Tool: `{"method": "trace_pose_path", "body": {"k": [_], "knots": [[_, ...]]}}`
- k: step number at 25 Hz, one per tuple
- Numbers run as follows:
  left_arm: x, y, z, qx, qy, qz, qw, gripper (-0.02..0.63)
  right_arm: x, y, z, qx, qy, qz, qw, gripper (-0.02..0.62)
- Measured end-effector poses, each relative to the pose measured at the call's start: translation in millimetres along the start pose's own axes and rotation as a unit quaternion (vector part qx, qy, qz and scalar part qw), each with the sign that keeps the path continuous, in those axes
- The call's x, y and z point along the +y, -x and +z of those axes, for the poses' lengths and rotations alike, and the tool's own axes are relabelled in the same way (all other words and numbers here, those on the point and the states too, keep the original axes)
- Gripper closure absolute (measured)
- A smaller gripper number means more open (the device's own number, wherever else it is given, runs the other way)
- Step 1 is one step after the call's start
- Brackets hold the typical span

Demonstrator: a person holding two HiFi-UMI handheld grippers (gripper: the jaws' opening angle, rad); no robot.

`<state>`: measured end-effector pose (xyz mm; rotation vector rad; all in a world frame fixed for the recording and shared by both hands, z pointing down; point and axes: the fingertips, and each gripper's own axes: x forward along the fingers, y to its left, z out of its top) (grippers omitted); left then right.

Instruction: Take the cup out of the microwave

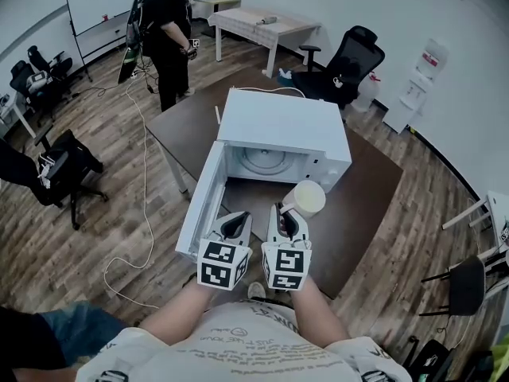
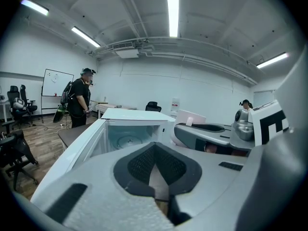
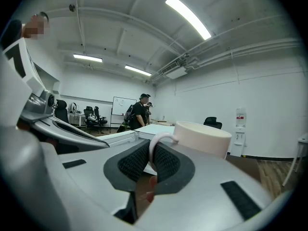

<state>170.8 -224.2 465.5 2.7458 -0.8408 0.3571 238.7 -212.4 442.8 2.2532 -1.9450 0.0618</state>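
Outside the microwave (image 1: pixel 278 126), just in front of its open cavity and toward its right side: the cup (image 1: pixel 307 198), upright and apparently held clear of the counter (image 1: pixel 374 189).

- Right tongs (image 1: pixel 286 216): clamped on the cup's handle (image 3: pixel 155 150). The handle loop sits between the pads, with the cup body beyond the tips.
- Left tongs (image 1: pixel 235 225): just beside the right ones, in front of the microwave. Jaws together, nothing between them.
- Microwave door (image 1: pixel 199 201): swung wide open to the left. The cavity shows only the turntable (image 1: pixel 266 159).

Judgement: the removal itself looks essentially done, since the cup is clear of the cavity. What seems left is to set the cup on the counter beside the microwave, let go, and perhaps close the door.
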Motion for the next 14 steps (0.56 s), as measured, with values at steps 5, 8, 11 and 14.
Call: {"method": "trace_pose_path", "body": {"k": [5, 8, 11, 14], "knots": [[-3.2, -0.3, 1.2, 0.0, -0.003, -0.003, 1.0, 0.592, 0.3, 0.8, -1.0, 0.002, -0.001, 0.003, 1.0, 0.561], [-4.1, 0.3, 1.1, -0.001, -0.003, -0.002, 1.0, 0.592, 1.1, 1.1, -3.1, 0.002, 0.0, 0.006, 1.0, 0.561], [-4.1, 0.0, 0.7, -0.001, -0.003, -0.001, 1.0, 0.592, 1.4, -0.1, -4.5, 0.004, 0.001, 0.009, 1.0, 0.561], [-3.8, -0.4, -0.1, 0.001, -0.002, 0.0, 1.0, 0.592, 1.7, -1.3, -6.3, 0.007, 0.001, 0.01, 1.0, 0.561]]}}
